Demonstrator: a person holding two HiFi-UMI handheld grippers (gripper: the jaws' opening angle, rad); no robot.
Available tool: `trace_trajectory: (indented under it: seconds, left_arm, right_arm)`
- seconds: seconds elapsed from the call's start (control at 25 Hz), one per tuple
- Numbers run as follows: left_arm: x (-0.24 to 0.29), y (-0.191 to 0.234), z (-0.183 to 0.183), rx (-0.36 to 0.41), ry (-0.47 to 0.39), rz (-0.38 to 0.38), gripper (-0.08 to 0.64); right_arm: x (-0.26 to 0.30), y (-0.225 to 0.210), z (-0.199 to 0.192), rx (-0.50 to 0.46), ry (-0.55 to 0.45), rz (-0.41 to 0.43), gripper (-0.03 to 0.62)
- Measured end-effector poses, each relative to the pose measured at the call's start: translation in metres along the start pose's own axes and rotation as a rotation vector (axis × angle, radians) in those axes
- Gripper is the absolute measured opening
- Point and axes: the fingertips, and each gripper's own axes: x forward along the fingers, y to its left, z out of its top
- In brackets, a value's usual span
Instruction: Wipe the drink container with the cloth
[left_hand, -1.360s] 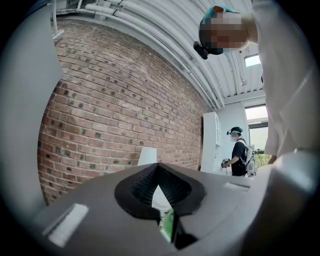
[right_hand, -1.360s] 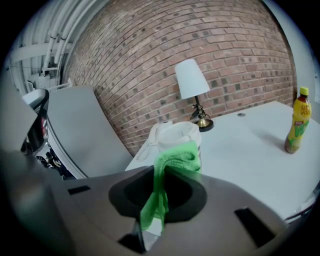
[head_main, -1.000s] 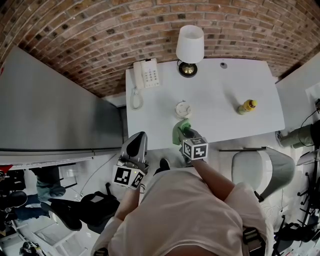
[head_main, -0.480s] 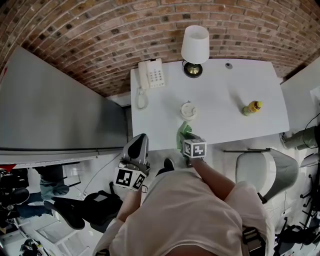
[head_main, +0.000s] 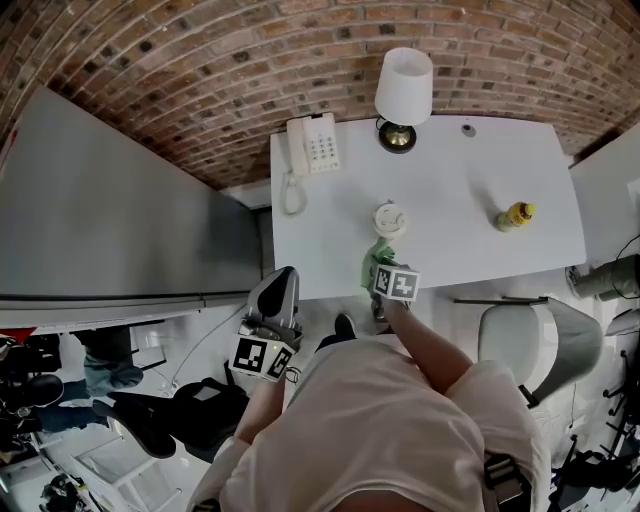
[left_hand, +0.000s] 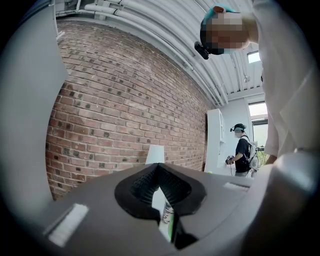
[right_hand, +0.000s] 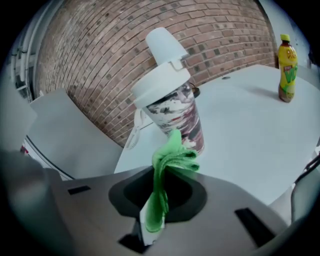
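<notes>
A green cloth (right_hand: 172, 155) is pinched between the fingers of the right gripper (right_hand: 160, 200), with its folded end standing up out of them and a strip hanging down behind. Straight ahead of these fingers, and very near them, a cup (right_hand: 175, 112) with a white lid is set upright on the white desk (head_main: 450, 190). In the right gripper view the cloth's tip is seen against the lower side of the cup; whether the two touch cannot be told.

In the head view the right gripper (head_main: 383, 272) is held at the desk's near edge, and the cloth (head_main: 374, 262) is seen between its fingers and the cup (head_main: 390, 219). Further ahead of the fingers and off to their right, a yellow bottle (right_hand: 287, 67) is stood well apart from the cup. Beyond the cup, at the back of the desk, a lamp (head_main: 404, 90) and a white telephone (head_main: 314, 145) are placed against the brick wall (left_hand: 115, 110).

The left gripper (head_main: 276, 292) is held off the desk, beside its near left corner. Its fingers (left_hand: 159, 192) are drawn close together, only a narrow slit is left between them, and nothing is held there. Through that slit the lamp and a sliver of the cup are glimpsed.
</notes>
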Motion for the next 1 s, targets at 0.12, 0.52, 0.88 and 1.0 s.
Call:
trace_trajectory:
  seconds: [0.12,0.52,0.88,1.0]
  left_arm:
    - [0.000,0.006,0.000,0.000,0.003,-0.001,0.009]
    - [0.003,0.015,-0.004,-0.007,0.013,-0.015,0.009]
    - [0.005,0.022,-0.005,-0.010,0.018,-0.017,0.009]
    - [0.005,0.024,-0.005,-0.018,0.016,-0.015,0.009]
  right_arm:
    - [0.011,-0.003,-0.003,-0.046,0.022,-0.034,0.054]
    - [0.040,-0.022,-0.009,-0.141,0.128,-0.153,0.054]
    - [0.050,-0.015,-0.002,-0.217,0.099,-0.117,0.054]
    - [0.049,-0.010,0.003,-0.206,0.082,-0.107,0.054]
